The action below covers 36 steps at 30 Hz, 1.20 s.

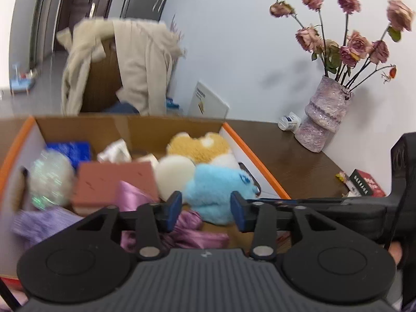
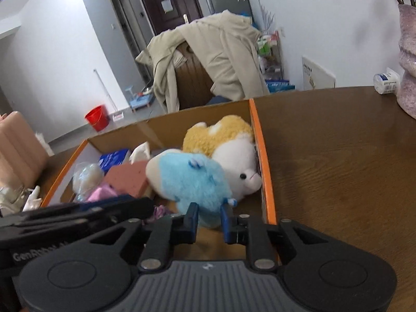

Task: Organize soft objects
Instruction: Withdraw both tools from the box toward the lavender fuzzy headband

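Soft things fill one cardboard box (image 2: 256, 127) with orange edges, which stands on the brown wooden counter (image 2: 338, 161). Two plush toys lie at its right side: a blue plush (image 2: 192, 179), fluffy, with a cream patch at one end, and behind it a tan-and-white plush (image 2: 228, 140) with a black eye and a pink snout against the box wall. Further left lie one reddish-brown sponge (image 2: 127, 178), one blue pack (image 2: 114, 157), one clear bag (image 2: 87, 175) of pale stuff, one white crumpled piece (image 2: 140, 152) and purple cloth (image 1: 182, 234), shiny and bunched, at the near end. The right gripper (image 2: 209, 218) is clamped on the near edge of the blue plush, its blue pads pinching the fur. The left gripper (image 1: 206, 212) stands apart over the near end of the box, its pads on either side of the blue plush without pressing it. Beyond the box, one pink vase (image 1: 322, 119) with dried roses (image 1: 348, 26) and one small white jar (image 1: 288, 122) stand on the counter by the wall.
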Available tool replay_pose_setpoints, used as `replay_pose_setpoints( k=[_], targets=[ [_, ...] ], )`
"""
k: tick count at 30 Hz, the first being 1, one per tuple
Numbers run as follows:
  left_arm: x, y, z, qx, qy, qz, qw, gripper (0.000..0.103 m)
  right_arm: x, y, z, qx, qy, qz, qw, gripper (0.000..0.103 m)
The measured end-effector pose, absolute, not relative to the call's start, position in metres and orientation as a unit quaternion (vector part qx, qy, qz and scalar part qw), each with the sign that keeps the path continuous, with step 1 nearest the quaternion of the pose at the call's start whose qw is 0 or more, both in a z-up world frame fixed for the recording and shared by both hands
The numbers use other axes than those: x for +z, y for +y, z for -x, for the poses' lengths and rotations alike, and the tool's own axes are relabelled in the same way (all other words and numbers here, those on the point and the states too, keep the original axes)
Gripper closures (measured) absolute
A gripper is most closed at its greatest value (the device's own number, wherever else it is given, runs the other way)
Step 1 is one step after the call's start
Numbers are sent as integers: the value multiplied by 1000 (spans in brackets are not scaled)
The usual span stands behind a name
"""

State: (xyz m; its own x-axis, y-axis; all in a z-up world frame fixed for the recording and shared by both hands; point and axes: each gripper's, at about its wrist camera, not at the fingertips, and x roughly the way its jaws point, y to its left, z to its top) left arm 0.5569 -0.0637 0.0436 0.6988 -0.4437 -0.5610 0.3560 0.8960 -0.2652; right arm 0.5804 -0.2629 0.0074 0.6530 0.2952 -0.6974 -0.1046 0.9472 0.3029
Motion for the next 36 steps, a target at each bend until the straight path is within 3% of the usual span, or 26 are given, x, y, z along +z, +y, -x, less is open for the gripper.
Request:
replay_pose_setpoints(
  k=[5,15,18,22,28,36],
  targets=[
    [67,-46,-535,-187,311,45,931,57,28,-279,-560,102,378,-137,910,65],
    [109,3,-425,-150,229,5,962,14,96,-282,-486,128,293,-113,941,33],
    [107,27,-380,-142,207,26,968,7,113,-279,-453,137,265,-99,949,30],
    [99,50,-328,-89,183,34,978,4,121,-264,-402,145,217,-70,963,17],
    [77,74,-275,-57,173,52,982,0,97,-231,-349,162,191,-45,967,16],
    [59,89,-267,-16,183,54,981,0,60,-195,-309,187,201,-20,961,16]
  ],
)
